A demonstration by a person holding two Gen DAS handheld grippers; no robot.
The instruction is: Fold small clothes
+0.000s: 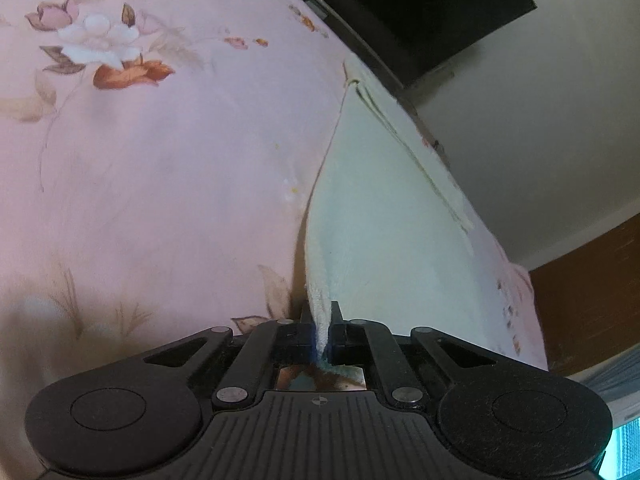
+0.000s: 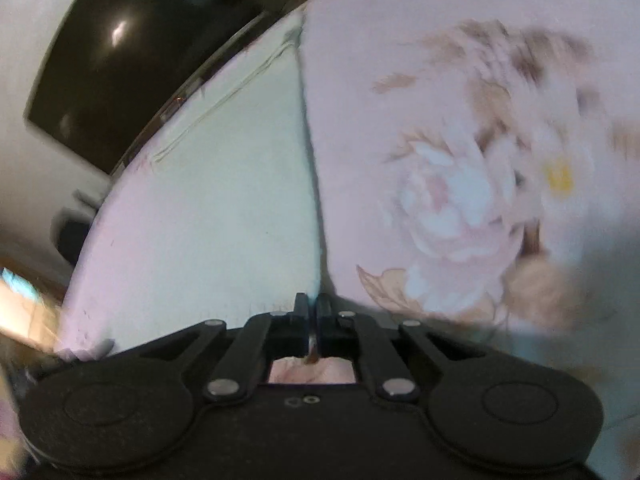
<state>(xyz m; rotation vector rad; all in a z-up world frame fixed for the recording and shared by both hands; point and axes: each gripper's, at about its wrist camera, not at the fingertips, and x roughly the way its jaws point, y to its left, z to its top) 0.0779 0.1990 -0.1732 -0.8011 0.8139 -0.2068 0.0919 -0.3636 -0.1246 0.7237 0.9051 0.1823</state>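
Observation:
A pale mint-white cloth (image 1: 380,216) lies spread on a pink floral bedsheet (image 1: 160,160). My left gripper (image 1: 321,312) is shut on the near corner of the cloth, which bunches up between its jaws. In the right wrist view the same cloth (image 2: 224,208) stretches away from my right gripper (image 2: 312,304), which is shut on the cloth's near edge. A seam runs along the cloth's far side. The right wrist view is blurred by motion.
The bedsheet (image 2: 460,160) covers the surface under both grippers. A dark flat screen (image 1: 440,4) hangs on the pale wall behind the bed and also shows in the right wrist view (image 2: 132,52). A brown wooden panel (image 1: 592,292) stands at the right.

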